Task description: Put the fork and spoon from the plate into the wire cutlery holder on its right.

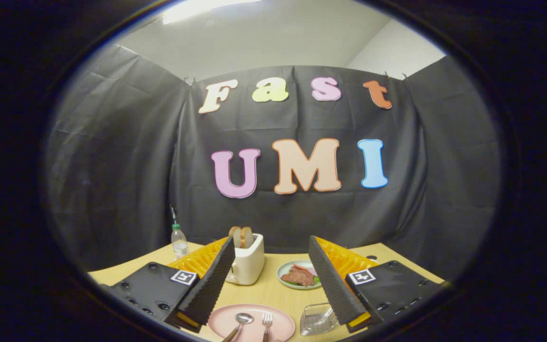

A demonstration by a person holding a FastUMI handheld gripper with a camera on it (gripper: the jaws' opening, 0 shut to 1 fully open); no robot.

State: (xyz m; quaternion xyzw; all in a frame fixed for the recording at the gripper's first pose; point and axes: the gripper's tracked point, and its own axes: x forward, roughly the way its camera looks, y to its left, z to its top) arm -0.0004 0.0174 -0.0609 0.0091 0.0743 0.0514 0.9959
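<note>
Spoon (244, 318) and fork (267, 321) lie on plate (280, 330) between wide-open, empty jaws.

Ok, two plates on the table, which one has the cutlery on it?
The pink plate, between the open gripper's fingers, carrying the spoon and fork. The small pale plate farther back, beside the toaster, holds food instead.

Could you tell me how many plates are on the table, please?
2: a pink plate between the open gripper's fingers, holding spoon and fork; a small food plate beyond it, beside the toaster.
</note>
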